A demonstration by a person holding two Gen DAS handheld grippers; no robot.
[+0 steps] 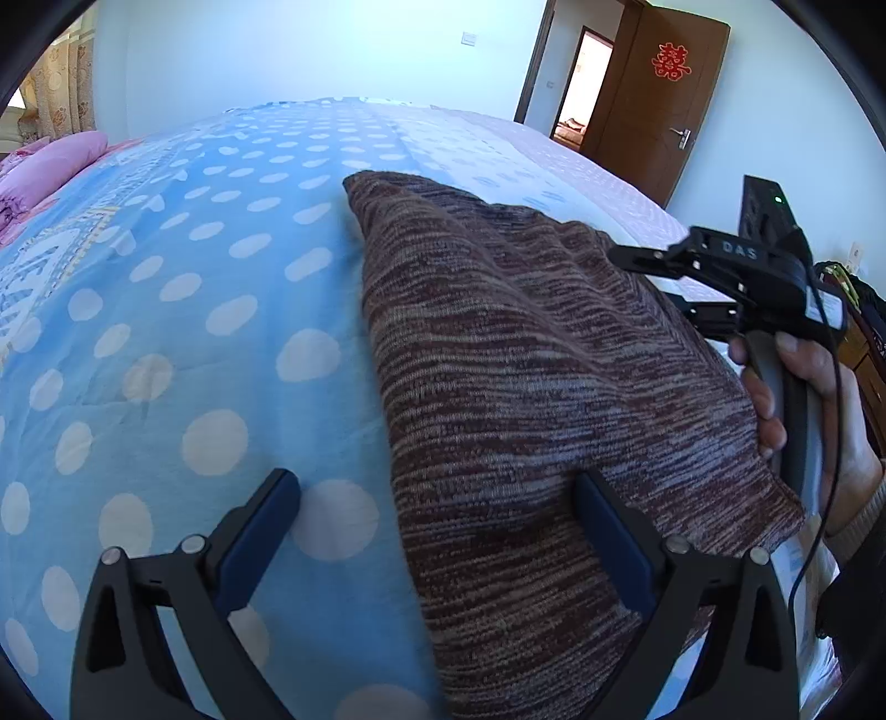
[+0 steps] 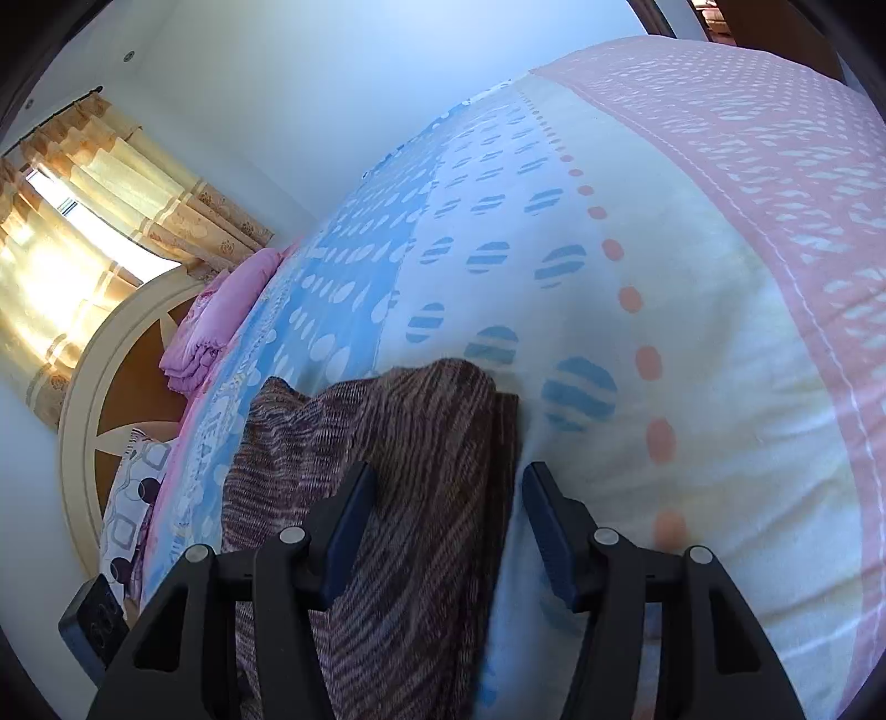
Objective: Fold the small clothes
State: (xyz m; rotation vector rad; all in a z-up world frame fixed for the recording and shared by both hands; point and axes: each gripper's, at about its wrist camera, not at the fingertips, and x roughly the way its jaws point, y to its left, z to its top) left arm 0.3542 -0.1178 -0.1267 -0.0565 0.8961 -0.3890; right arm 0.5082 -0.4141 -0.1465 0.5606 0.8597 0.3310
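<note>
Knit (image 1: 531,354) lies folded on the bedspread (image 1: 183,310). Left gripper (image 1: 437,531) jaws spread over its edge, pinching nothing. Right gripper (image 2: 448,526) jaws apart, cloth between, pads not pressing.

The knitted garment (image 1: 531,387) runs past the bottom edge; its underside is hidden.

Polka-dot bedspread (image 1: 166,310) is covering the bed; pale walls (image 1: 310,50) are standing bare; brown door (image 1: 659,94) is hanging open; sunlight is glowing through curtains (image 2: 83,221).
</note>
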